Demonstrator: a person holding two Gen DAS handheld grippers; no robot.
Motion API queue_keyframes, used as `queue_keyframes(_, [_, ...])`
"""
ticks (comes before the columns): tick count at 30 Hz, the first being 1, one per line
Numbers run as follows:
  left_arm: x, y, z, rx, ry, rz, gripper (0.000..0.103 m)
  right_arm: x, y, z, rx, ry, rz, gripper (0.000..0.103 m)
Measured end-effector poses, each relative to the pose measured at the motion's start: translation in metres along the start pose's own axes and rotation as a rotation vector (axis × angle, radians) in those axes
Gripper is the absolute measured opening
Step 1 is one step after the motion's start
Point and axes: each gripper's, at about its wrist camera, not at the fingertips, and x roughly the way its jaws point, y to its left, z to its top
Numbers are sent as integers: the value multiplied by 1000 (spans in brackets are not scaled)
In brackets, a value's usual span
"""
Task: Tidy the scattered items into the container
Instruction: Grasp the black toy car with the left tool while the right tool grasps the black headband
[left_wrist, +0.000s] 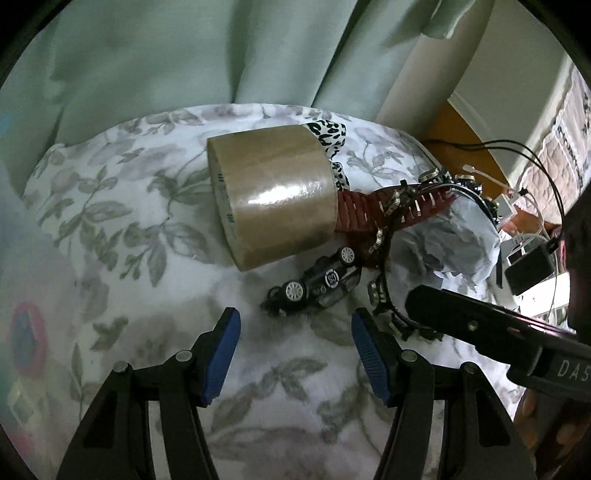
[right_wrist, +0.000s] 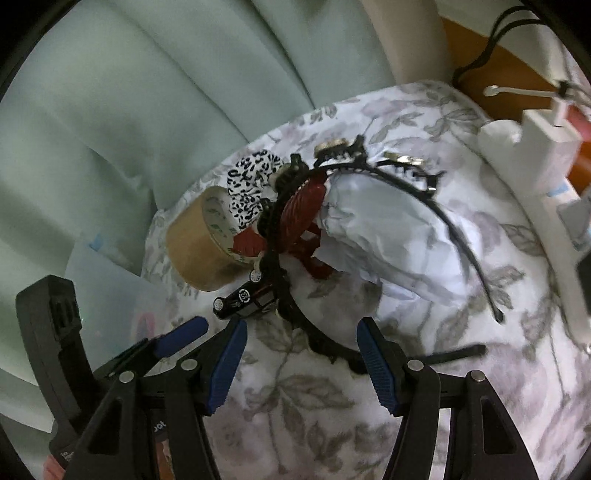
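— Brown packing tape (left_wrist: 273, 195) lies on its side on a floral bedspread (left_wrist: 122, 206), at the left of a small heap of scattered items, with a pale green curtain (left_wrist: 147, 55) hanging behind. What sits around it?

— A leopard-print scrunchie (left_wrist: 330, 134) rests just behind the roll, touching it. A red comb-like clip (left_wrist: 354, 216) pokes out from the roll's right side, and a black toy car (left_wrist: 317, 282) lies tipped on its side just in front, wheels showing. To the right is a crumpled pale blue bag (left_wrist: 450, 243), with a black studded headband (right_wrist: 295, 314) and a thin black headband (right_wrist: 458, 240) curving over and around it.

— And the grippers?

— The left gripper (left_wrist: 295, 354) hovers over the bedspread near the toy car, its blue-padded jaws spread wide and holding nothing. The right gripper (right_wrist: 301, 363) is likewise wide apart and empty, just short of the studded headband's near curve; its right pad stands close beside the band.

— Is the container visible?

— A blurred translucent shape shows at the far left, but I cannot tell what it is.
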Motion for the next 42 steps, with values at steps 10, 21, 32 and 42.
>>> queue_keyframes(10, [22,-3,9,38,-2,-42,62,33,9,13,-56,38,6,41])
queue_keyframes(21, [25,-2,12,15,-30,-50,49,53,10,24,-43,31,64,26])
queue_keyframes(32, [8,-19,10,31,-42,-105,15,21,8,17,-36,-38,64,18])
queue_keyframes(42, [-20,-25,9,2,-70,-92,15,-34,-6,0,23,-106,78,18])
